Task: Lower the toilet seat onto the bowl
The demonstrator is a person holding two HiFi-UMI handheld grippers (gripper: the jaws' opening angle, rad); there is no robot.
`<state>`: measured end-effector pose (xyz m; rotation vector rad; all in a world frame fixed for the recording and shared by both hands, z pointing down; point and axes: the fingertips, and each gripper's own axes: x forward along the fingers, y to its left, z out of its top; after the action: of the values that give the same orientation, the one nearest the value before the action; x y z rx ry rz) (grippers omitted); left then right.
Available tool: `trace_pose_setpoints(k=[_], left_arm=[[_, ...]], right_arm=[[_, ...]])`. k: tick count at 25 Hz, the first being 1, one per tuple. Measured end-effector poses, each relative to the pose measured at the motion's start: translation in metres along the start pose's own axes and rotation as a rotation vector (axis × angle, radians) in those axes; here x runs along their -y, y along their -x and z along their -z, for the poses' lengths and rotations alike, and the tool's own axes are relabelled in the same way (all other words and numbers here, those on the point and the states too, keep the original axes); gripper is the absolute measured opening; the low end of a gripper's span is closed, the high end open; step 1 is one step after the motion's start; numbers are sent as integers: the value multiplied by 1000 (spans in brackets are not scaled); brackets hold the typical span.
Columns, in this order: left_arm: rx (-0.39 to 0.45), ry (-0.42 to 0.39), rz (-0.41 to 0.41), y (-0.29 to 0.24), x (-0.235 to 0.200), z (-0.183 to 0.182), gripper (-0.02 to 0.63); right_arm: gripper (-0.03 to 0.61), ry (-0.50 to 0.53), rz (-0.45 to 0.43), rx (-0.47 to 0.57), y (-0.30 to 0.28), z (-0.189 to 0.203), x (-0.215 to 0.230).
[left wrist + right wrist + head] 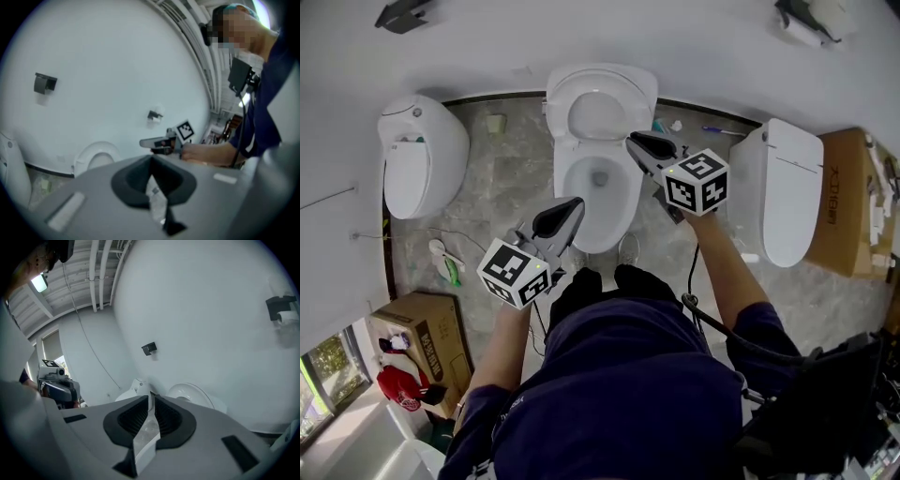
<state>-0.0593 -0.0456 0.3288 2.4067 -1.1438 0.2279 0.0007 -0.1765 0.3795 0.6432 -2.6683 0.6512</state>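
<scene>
Raised toilet seat (600, 89) stands at upper centre, above the bowl (623, 220). The 2 tongs are closed and empty: right tongs (636, 142) are nearest, beside its right edge; left tongs (574, 204) are lower.

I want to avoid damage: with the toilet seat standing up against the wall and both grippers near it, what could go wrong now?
1. The raised white plastic toilet seat leans at the wall; the right gripper, jaws together, is beside its edge. Pushed without a grip, it could slam onto the white ceramic bowl.
2. The left gripper, also shut, appears over the bowl's front rim and might be struck.
</scene>
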Motion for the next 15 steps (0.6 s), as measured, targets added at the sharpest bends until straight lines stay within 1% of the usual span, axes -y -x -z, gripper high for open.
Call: trace_pose_setpoints(k=[2,3,4,8,12,15], left_arm=[[-7,6,7,-2,-5,2,3],[-12,8,13,-4,-6,3,3],[-20,7,21,-6,-6,5,3],[-53,4,30,-7,-9,11,3],[-87,25,17,0,-16,22,3],[-112,38,-3,4,-20,30,3]], right_arm=[[21,-8,14,-13,-11,2,11],[67,-10,20,-21,-16,3,17],[98,-9,26,-30,-22,4,23],[109,32,74,-65,-45,6,53],[137,99,124,-111,-71,8,87],[138,131,151,-142,-86,10,110]])
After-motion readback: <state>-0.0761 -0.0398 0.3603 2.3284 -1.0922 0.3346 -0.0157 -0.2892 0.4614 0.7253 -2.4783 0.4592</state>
